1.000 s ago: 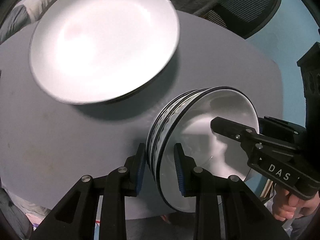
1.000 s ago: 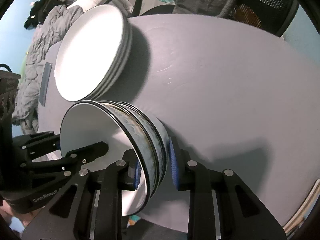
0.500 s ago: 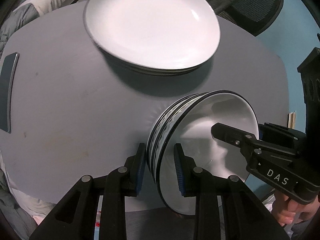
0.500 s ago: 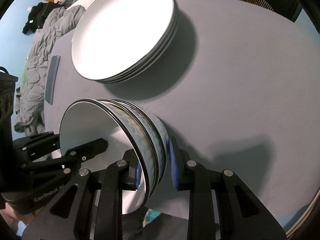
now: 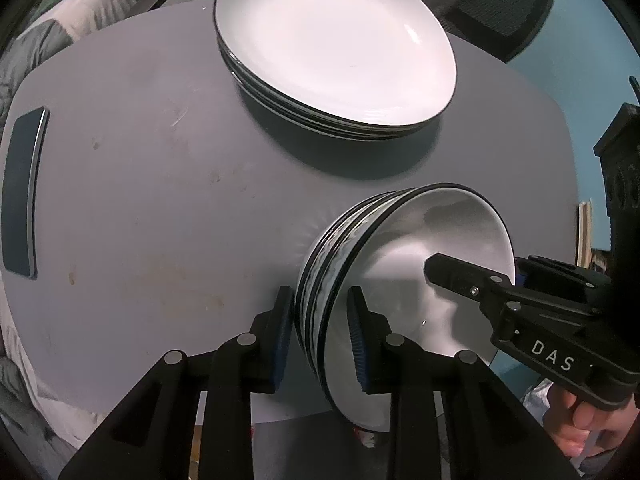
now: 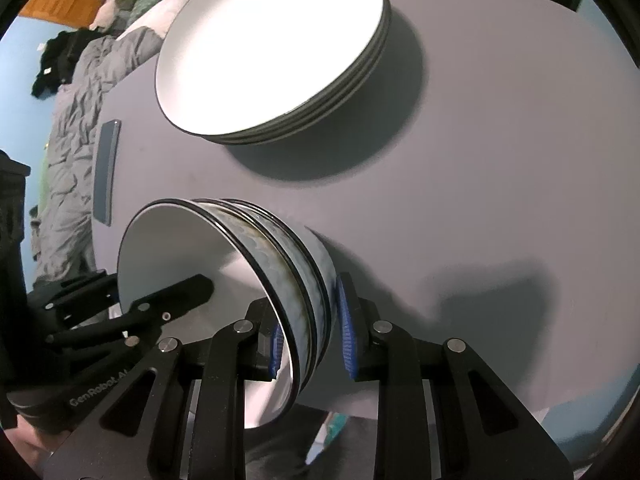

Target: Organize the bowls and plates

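Observation:
A nested stack of bowls [image 5: 400, 248], white inside with a blue wave pattern and dark rims, hangs above the grey table [image 5: 160, 200] near its front edge. My left gripper [image 5: 320, 336] is shut on the stack's left rim, one finger inside and one outside. Opposite, my right gripper [image 6: 310, 332] is shut on the far rim of the same bowl stack [image 6: 288, 268]. Each gripper shows in the other's view, reaching into the bowl. A stack of white plates [image 5: 336, 44] rests on the table behind, also in the right wrist view as plates [image 6: 268, 44].
A dark phone [image 5: 22, 192] lies flat near the table's left edge, and shows again as a phone [image 6: 106, 172] in the right wrist view. A black mesh chair [image 5: 500, 4] stands behind the table. Grey bedding [image 6: 68, 152] lies left of it.
Both grippers carried the bowl stack back toward the table's front edge. The plate stack now sits farther off and more to the right in the left wrist view.

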